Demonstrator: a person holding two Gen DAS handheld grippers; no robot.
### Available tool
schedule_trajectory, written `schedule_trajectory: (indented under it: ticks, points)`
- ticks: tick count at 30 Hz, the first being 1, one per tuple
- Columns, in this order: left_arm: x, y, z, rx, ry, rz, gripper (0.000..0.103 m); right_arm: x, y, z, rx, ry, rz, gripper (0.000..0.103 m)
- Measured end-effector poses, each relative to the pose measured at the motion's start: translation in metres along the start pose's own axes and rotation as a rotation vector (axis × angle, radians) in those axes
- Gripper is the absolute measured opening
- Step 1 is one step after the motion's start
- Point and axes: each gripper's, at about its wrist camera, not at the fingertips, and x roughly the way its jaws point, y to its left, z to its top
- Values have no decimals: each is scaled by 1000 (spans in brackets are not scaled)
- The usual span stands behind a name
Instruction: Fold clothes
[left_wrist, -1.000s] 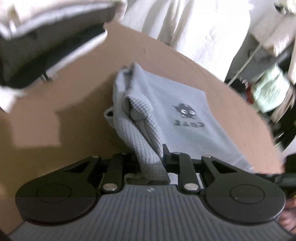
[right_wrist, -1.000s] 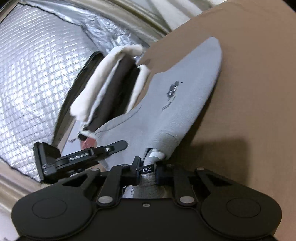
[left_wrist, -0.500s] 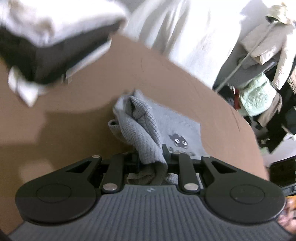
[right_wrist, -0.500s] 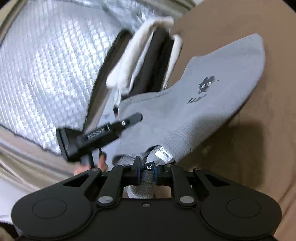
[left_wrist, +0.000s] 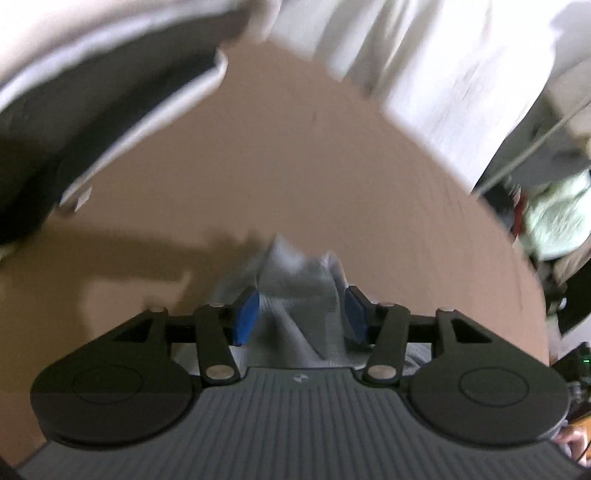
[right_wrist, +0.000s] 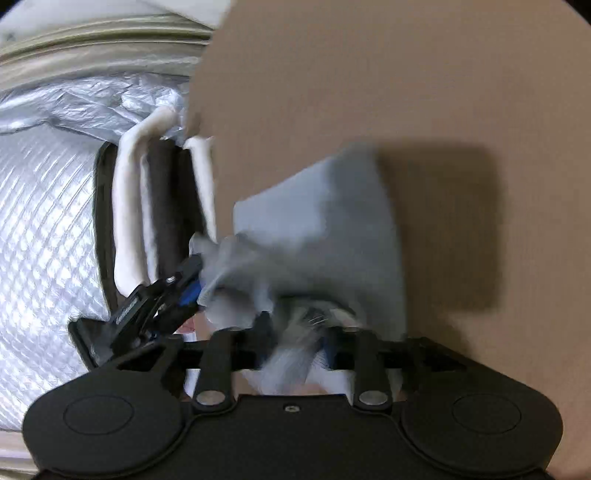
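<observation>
1. Left wrist view: the left claw (left_wrist: 302, 310) had just been opening, and its blue pads (left_wrist: 248, 316) stood apart with the grey garment (left_wrist: 295, 291) bunched loosely between them, lying on the brown desk (left_wrist: 332, 177). A pile of folded white and dark clothes (left_wrist: 92, 92) lay far left.
2. Right wrist view: the right claw (right_wrist: 295, 341) had likewise just been opening, with blurred grey cloth between its parted jaws. The garment spread across the desk beyond it.

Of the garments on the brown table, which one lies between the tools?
The grey waffle-knit garment; it sits between the left tool and right tool, both just opened. The white-and-black folded stack lies apart at the table's edge.
</observation>
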Motion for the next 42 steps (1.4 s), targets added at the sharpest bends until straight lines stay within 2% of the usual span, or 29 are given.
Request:
schedule_trajectory:
  ticks: [2, 3, 5, 10, 11, 13, 15, 16, 18, 20, 22, 23, 24, 25, 26, 27, 28, 29, 30, 32, 34, 35, 37, 39, 40, 42]
  points:
    - [-13, 15, -6, -20, -67, -104, 60, -3, -7, 9, -31, 3, 39, 44]
    - [-19, 21, -7, -20, -81, -129, 63, -6, -7, 7, -73, -3, 60, 46]
    - [-30, 33, -9, 0, -79, -118, 63, -17, -5, -4, -174, -27, 92, 51]
    - [-35, 45, -17, 60, -27, -107, 63, -48, 0, -38, -461, -185, 19, 56]
    - [-35, 38, -21, 126, -14, -99, 64, -51, -1, -43, -491, -202, 12, 56]
    - [-37, 22, -30, 282, 7, -83, 73, -55, 0, -51, -535, -228, -7, 56]
    - [-37, 1, -42, 458, 18, -98, 88, -47, 5, -56, -582, -238, -62, 59]
    - [-36, -6, -48, 519, 23, -85, 92, -45, 5, -59, -607, -242, -84, 61]
    - [-32, -19, -61, 617, 33, -37, 95, -34, 2, -61, -632, -241, -125, 69]
    - [-25, -25, -68, 663, 43, 37, 95, -20, -1, -61, -642, -222, -172, 69]
    - [-16, -21, -66, 617, 33, 65, 96, -11, -5, -57, -650, -197, -207, 69]
    - [-12, -19, -64, 587, 27, 75, 100, -8, -7, -54, -651, -196, -219, 69]
    - [-8, -16, -62, 556, 20, 84, 101, -5, -9, -51, -651, -209, -223, 69]
    - [-2, -8, -59, 479, 9, 75, 100, -1, -10, -48, -656, -251, -223, 68]
    - [2, 2, -55, 394, 17, 49, 78, 1, -7, -48, -682, -289, -229, 54]
    - [7, 11, -51, 315, 32, 19, 32, 2, -3, -48, -714, -322, -237, 29]
    - [11, 21, -48, 235, 48, -10, 27, 3, 1, -49, -746, -354, -245, 24]
    - [10, 24, -45, 211, 39, -18, 23, 2, 9, -52, -796, -385, -251, 16]
    - [3, 22, -43, 222, 11, -22, 20, -1, 19, -57, -851, -414, -256, 13]
    - [-11, 15, -39, 251, -48, -41, 19, -9, 37, -63, -931, -464, -264, 11]
    - [-20, 9, -33, 259, -100, -77, 19, -20, 51, -64, -955, -499, -269, 11]
    - [-15, 7, -29, 261, -104, -67, 21, -22, 53, -58, -950, -497, -292, 11]
    - [7, 5, -22, 274, -76, -6, 33, -21, 51, -40, -907, -468, -359, 11]
    - [37, 8, -22, 288, -17, 108, 44, -8, 39, -18, -830, -418, -414, 11]
    - [46, 10, -23, 282, -5, 136, 45, 0, 32, -8, -780, -393, -426, 11]
    - [41, 16, -25, 234, -22, 129, 47, 10, 22, 6, -689, -372, -424, 11]
